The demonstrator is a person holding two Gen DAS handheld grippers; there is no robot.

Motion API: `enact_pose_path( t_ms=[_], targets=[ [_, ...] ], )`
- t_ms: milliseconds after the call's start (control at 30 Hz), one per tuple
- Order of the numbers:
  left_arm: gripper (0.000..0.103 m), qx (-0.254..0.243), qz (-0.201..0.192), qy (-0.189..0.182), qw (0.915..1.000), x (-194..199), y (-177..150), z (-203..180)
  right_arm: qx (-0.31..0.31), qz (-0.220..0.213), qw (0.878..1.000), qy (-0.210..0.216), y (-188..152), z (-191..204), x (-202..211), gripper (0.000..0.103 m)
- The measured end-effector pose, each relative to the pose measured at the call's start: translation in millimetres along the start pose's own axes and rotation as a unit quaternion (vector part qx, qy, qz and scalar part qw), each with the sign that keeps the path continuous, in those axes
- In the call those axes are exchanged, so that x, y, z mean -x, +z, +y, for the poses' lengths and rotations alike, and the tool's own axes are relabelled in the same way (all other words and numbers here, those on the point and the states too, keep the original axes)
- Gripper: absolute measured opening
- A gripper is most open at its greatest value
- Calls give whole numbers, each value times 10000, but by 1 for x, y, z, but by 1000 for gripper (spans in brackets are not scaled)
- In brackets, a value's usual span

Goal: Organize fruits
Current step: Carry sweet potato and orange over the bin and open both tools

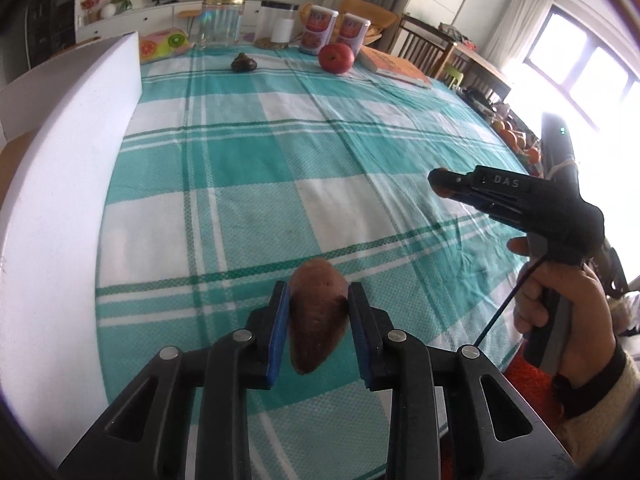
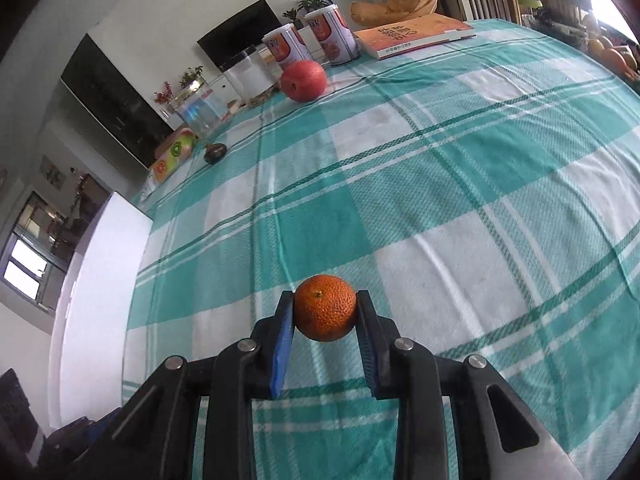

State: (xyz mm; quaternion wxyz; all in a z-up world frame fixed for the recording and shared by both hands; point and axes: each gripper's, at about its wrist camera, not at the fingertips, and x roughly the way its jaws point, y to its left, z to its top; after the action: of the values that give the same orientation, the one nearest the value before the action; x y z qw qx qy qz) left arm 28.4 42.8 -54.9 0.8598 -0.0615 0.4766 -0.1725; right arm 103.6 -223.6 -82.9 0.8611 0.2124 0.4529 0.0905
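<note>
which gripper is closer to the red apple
Right. The right gripper, holding the orange, sits farther up the table toward the apple; the left gripper is back.

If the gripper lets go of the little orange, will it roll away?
Probably a bit. The orange looks round, so it would likely roll, though the woven tablecloth may slow it. Its bumpy peel probably helps the right gripper hold it.

1. A table under a teal-and-white checked cloth [image 2: 440, 184] lies beyond the fingertips.
2. Far ahead of them rest a red apple [image 2: 303, 80], a dark fruit [image 2: 215, 153], two cans [image 1: 334, 32], an orange book [image 2: 412, 36] and glass jars [image 1: 218, 20].
</note>
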Motion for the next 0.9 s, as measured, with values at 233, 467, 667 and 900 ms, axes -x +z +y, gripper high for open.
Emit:
enact_pose_path(
  t_ms=[233, 467, 667, 900],
  targets=[
    [37, -522, 87, 99, 9985, -7, -11, -10, -218, -179, 9994, 209, -32, -7, 18, 30],
    [55, -529, 325, 115, 9980, -17, -23, -5, -511, -269, 9976, 375, -50, -20, 30, 30],
    [55, -576, 316, 118, 9978, -20, -13, -9, -394, -393, 9977, 378, -50, -15, 32, 30],
    [40, -157, 220, -12, 9996, -20, -11, -7, -417, -505, 9969, 440, -56, -17, 36, 30]
  ],
)
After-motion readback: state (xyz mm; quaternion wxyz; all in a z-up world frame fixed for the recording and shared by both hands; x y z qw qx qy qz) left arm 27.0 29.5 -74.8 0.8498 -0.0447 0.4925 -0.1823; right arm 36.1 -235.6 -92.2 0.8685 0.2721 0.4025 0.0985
